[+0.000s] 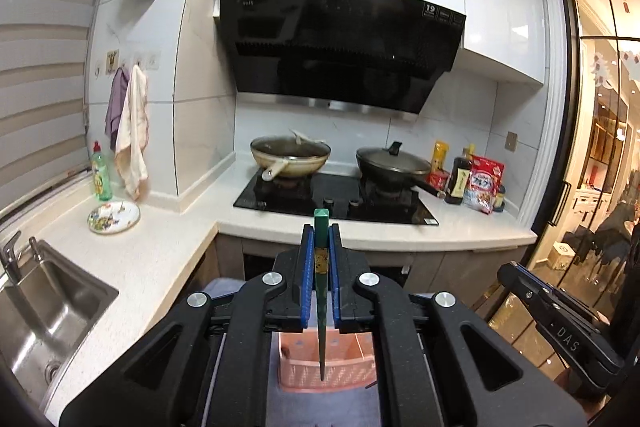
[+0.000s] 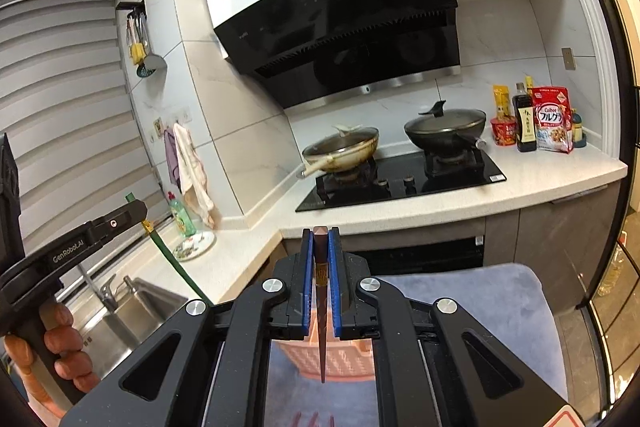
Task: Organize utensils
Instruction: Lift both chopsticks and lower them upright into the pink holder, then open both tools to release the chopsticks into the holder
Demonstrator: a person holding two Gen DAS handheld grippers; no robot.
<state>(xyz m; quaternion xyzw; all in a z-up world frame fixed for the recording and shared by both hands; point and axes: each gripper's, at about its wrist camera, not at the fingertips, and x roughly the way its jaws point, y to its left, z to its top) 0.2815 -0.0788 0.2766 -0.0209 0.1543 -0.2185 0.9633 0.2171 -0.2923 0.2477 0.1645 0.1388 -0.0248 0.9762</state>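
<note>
Pink basket [image 1: 328,367] sits below both claws — your left gripper [image 1: 321,247] pinches a green chopstick [image 1: 321,291], your right gripper [image 2: 320,251] a brown chopstick [image 2: 320,307]. Keep tips down — lower straight in.

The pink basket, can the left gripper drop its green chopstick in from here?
Probably yes. The left gripper holds the green chopstick tip-down right above the pink basket, with nothing between them.

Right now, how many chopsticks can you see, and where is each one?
2. The green chopstick is clamped in the left gripper; the brown chopstick is clamped in the right gripper. More may lie hidden in the pink basket below.
</note>
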